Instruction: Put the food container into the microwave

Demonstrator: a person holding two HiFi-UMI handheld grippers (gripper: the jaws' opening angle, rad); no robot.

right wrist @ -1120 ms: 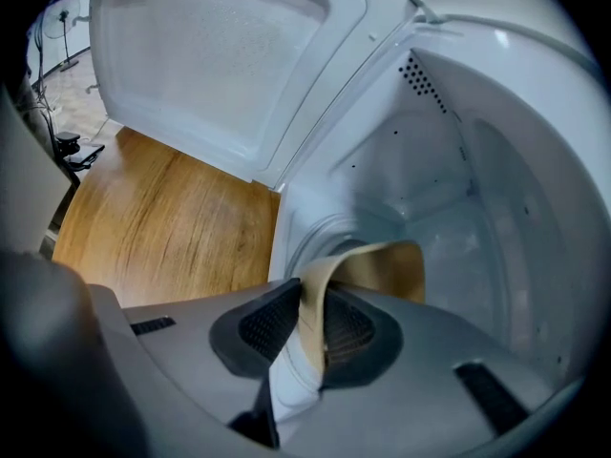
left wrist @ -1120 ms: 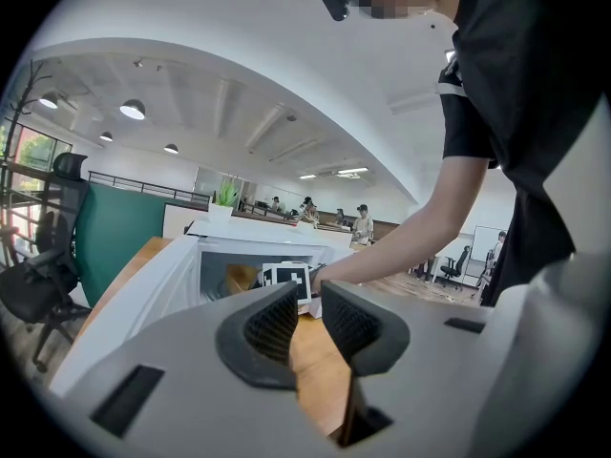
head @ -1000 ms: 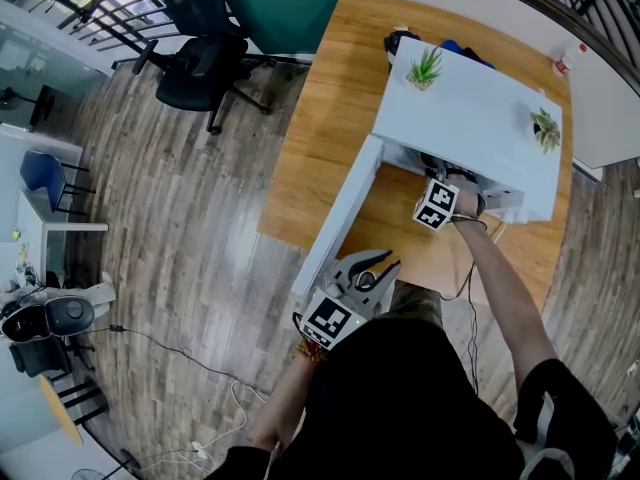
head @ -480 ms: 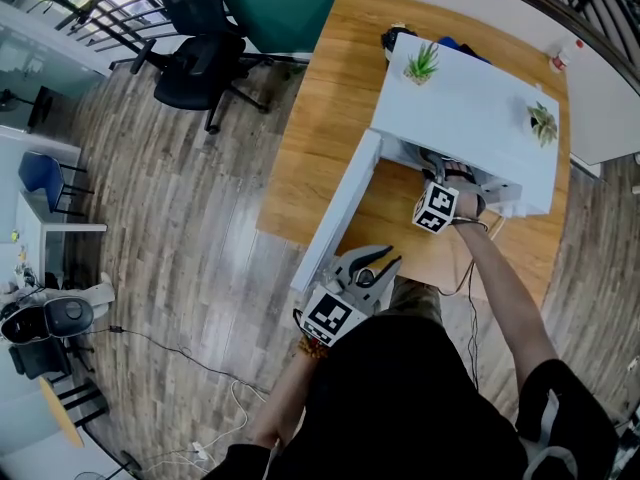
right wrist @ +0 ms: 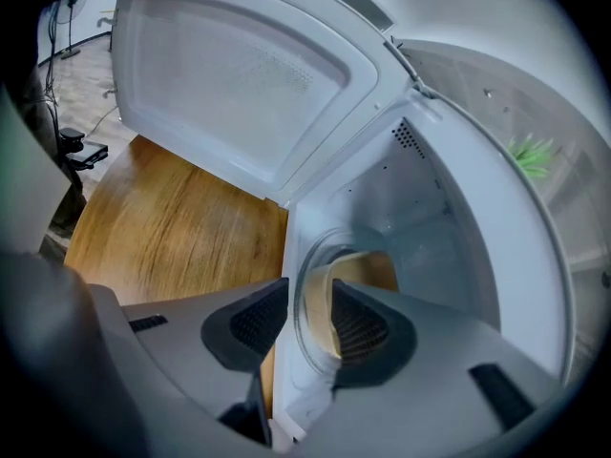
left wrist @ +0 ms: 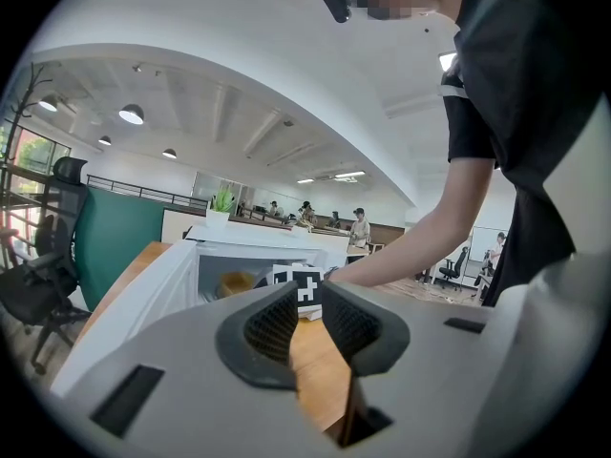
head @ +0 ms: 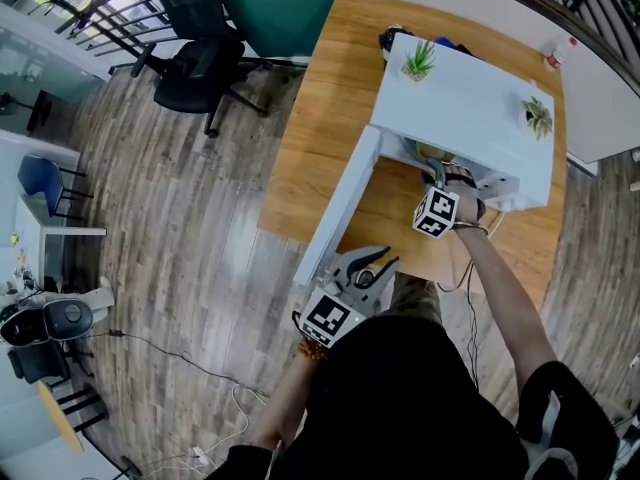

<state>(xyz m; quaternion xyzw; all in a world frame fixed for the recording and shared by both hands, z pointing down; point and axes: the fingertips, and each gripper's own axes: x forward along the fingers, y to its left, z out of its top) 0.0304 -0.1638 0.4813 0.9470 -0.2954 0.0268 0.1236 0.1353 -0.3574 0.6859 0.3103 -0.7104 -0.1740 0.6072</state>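
Left gripper: jaws apart, nothing between, held back from the microwave. Right gripper at the microwave's mouth: jaws have just been opening, pads off. Food container sits inside the microwave. Likely light, stiff, smooth-walled; best pinched across its rim.

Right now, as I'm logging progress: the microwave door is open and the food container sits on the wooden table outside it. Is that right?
Not quite. The door is open, but the food container sits inside the microwave, not on the wooden table. The right gripper view shows it in the cavity.
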